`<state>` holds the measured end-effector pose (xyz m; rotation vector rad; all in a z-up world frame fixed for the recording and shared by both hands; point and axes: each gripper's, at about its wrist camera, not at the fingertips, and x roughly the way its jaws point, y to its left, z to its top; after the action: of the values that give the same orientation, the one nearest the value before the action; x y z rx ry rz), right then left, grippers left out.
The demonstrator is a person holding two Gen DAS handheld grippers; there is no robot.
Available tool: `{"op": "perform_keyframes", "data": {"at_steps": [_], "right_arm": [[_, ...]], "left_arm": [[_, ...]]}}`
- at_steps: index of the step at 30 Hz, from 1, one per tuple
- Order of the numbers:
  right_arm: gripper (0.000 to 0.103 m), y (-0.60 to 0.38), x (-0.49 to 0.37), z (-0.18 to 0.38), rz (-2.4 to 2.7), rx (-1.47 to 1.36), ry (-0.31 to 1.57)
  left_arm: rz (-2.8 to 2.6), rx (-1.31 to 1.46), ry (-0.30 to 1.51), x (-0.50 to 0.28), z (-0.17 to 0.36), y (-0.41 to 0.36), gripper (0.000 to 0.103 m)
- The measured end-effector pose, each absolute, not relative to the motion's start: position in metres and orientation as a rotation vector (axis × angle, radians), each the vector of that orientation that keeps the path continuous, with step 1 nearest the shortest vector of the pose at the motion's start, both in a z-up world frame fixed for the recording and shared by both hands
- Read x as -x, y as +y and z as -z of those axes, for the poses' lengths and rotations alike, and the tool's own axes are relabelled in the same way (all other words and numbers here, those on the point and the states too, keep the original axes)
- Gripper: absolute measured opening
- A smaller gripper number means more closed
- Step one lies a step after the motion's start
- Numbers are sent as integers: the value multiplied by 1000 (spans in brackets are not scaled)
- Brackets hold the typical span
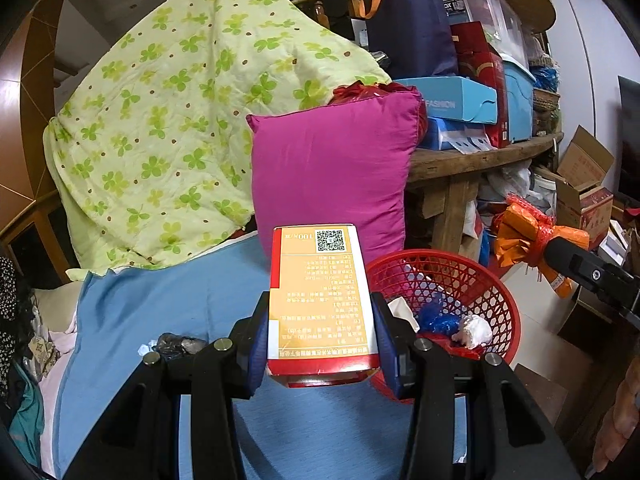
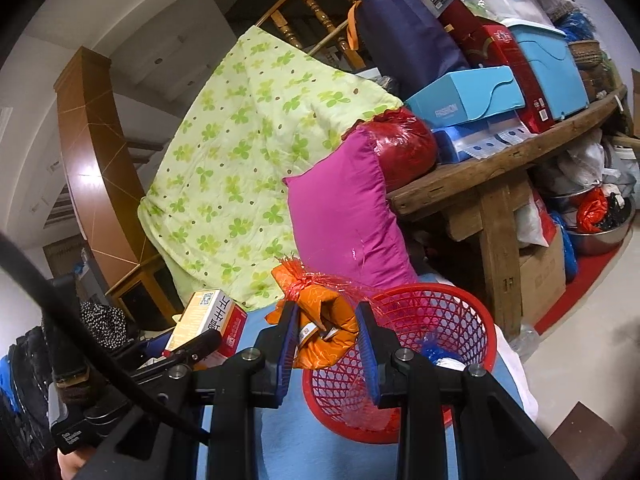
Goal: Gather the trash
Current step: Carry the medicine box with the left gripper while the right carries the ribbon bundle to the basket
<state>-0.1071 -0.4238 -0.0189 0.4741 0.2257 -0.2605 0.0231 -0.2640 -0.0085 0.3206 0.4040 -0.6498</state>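
Note:
My left gripper (image 1: 320, 344) is shut on an orange, white and red carton (image 1: 322, 300) with a QR code on top, its blue pads pressing both sides. The carton is held over the blue sheet, just left of the red mesh basket (image 1: 500, 292). The basket holds a blue wrapper (image 1: 436, 316) and crumpled white paper (image 1: 476, 330). My right gripper (image 2: 326, 332) is shut on an orange bundle in red netting (image 2: 320, 316), held above the near left rim of the basket (image 2: 440, 292). The carton (image 2: 208, 320) shows at the left of the right wrist view.
A magenta pillow (image 1: 332, 168) and a green clover quilt (image 1: 160, 120) lean behind the basket. A wooden table (image 2: 472, 184) stacked with boxes stands on the right, with bags and cardboard boxes underneath. A dark crumpled wrapper (image 1: 176, 344) lies on the blue sheet (image 1: 160, 304).

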Motion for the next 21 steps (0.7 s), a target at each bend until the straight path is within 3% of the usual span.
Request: {"op": "perform_keyframes", "data": {"at_steps": [21], "right_arm": [[31, -451, 109, 33, 323, -530, 243]], "left_arm": [[705, -336, 456, -32, 24, -295, 49]]}}
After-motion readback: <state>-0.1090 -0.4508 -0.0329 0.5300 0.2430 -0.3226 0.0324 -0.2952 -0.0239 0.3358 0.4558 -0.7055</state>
